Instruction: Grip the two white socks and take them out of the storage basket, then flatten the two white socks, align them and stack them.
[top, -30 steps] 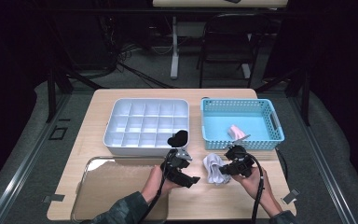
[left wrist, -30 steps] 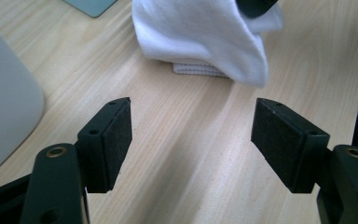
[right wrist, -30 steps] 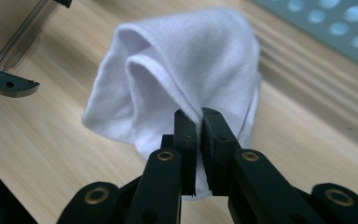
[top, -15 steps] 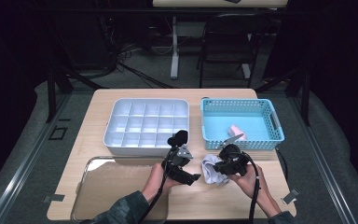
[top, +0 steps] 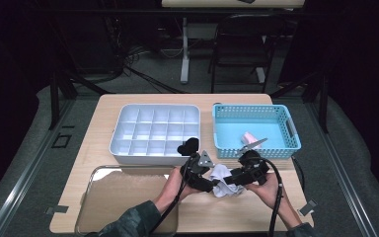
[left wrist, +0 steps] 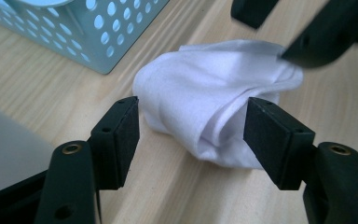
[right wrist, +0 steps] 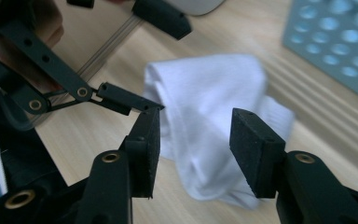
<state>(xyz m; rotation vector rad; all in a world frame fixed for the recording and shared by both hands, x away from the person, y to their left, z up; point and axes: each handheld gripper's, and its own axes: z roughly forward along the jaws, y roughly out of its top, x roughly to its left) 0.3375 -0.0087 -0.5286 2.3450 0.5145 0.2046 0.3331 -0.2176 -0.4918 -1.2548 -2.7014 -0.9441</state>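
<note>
No text, label, brand, number or sign can be read anywhere in these views.

The cloth (left wrist: 214, 107) is plain white. Each tool (top: 216, 178) is black, with small brass-coloured rivets. The perforated basket (top: 281, 111) is light blue with a pink item (top: 248, 137) inside. The divided tray (top: 123, 116) is pale grey-white, and the counter (top: 103, 106) is light wood with fine grain.
</note>
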